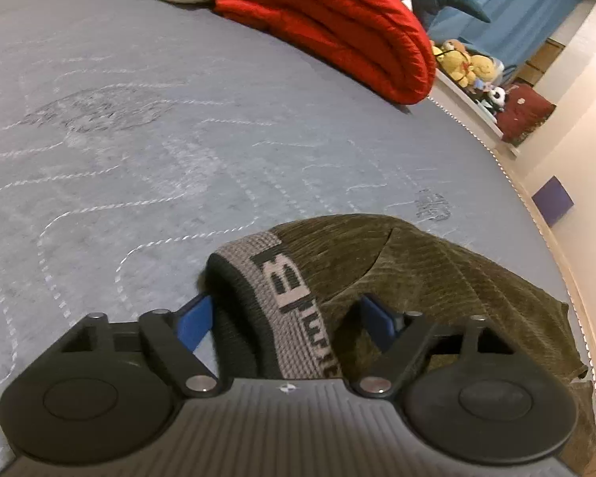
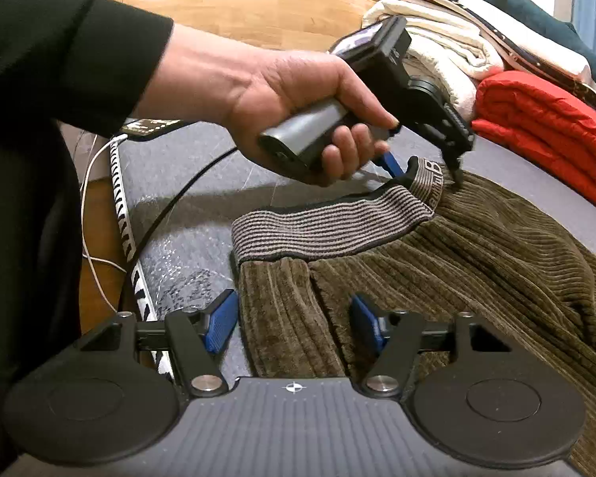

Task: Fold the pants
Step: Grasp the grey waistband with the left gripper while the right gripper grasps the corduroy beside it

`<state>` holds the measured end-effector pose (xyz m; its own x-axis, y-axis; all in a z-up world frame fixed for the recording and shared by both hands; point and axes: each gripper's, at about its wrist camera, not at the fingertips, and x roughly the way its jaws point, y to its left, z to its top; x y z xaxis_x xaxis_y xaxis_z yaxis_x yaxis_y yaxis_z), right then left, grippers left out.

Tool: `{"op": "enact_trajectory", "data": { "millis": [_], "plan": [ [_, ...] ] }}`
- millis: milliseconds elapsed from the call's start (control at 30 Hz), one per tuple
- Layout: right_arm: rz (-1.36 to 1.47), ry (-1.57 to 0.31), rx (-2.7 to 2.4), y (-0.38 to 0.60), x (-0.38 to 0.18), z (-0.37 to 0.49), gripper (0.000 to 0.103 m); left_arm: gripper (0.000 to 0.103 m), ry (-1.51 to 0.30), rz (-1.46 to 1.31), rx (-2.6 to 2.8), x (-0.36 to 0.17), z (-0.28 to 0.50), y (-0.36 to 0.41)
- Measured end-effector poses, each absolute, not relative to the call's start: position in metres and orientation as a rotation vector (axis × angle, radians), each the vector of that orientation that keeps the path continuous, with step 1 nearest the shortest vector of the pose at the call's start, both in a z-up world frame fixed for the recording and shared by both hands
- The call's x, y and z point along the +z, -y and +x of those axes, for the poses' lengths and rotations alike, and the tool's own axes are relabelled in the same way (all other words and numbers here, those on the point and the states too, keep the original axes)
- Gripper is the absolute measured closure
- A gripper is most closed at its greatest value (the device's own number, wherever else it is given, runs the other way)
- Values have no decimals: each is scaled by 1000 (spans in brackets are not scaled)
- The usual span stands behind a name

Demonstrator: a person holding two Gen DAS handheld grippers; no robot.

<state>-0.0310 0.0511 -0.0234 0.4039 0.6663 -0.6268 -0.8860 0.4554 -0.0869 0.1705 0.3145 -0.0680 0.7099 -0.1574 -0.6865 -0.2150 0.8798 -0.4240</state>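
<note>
Left tongs [image 1: 286, 318] stood apart, blue pads [image 1: 194, 324] wide of the striped waistband [image 1: 294, 310] that ran between them; pads not pressing on it. Right tongs [image 2: 294, 324] also apart, straddling a fold of the olive corduroy pants [image 2: 476, 246] just below the waistband, no squeeze visible. A hand [image 2: 294, 91] in a dark sleeve [image 2: 59, 43] held the left tool at the far waistband corner. Pants lay crumpled on the grey quilted bed [image 1: 178, 139], near its edge. Beyond them, well apart: a folded red quilt [image 1: 337, 28], white bedding [image 2: 433, 43], plush toys [image 1: 465, 65].
</note>
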Motion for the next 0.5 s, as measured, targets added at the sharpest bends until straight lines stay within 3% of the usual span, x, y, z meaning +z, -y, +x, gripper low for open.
{"op": "enact_trajectory", "data": {
  "millis": [133,267,367,400,500],
  "plan": [
    [-414,-558,1005,-50,-25,-25,60,23,-780,-429,36,-70,177,-304],
    [-430,-534,1016,-50,-25,-27,66,58,-788,-386,31,-67,178,-299],
    [-435,-504,1023,-51,-25,-30,79,65,-778,-330,25,-56,175,-293],
    [-426,-495,1044,-51,-22,-31,97,66,-769,-312,28,-51,172,-291],
    [-420,-453,1127,-55,-13,-43,96,66,-731,-311,42,-33,158,-299]
  ]
}}
